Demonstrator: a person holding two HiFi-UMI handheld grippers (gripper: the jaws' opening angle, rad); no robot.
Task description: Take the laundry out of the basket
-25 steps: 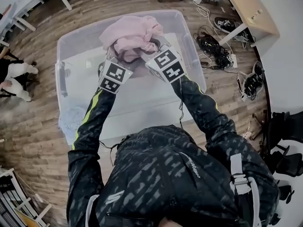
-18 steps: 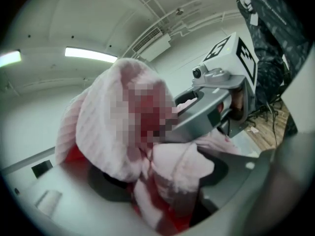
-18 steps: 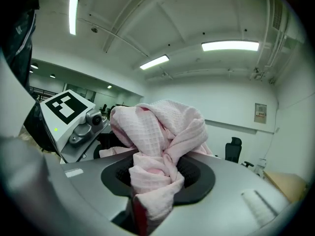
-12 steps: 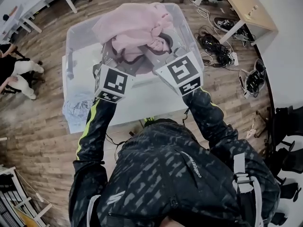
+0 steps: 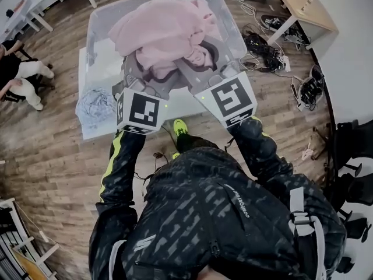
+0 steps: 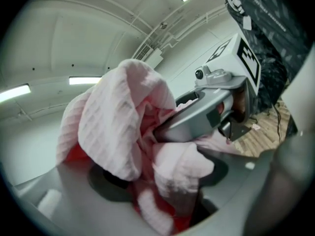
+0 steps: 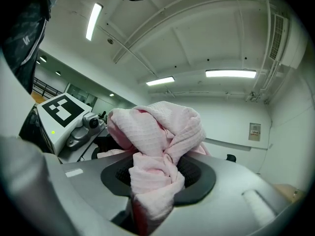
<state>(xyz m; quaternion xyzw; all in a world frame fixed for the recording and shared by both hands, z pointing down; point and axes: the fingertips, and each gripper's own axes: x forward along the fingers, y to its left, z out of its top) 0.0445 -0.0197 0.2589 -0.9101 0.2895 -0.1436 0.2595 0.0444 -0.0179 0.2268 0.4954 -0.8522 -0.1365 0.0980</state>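
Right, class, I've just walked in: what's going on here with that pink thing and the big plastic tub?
A person holds a gripper in each hand. The left gripper and the right gripper are both clamped on the same pink garment, bunched between them and held up above the clear plastic tub. A bluish cloth lies low by the tub's near left corner, so there is more laundry to take out.

grippers (image 5: 140, 77) (image 5: 205, 63): 2 | pink garment (image 5: 160, 31): 1 | clear basket (image 5: 99, 25): 1 | blue cloth (image 5: 95, 105): 1
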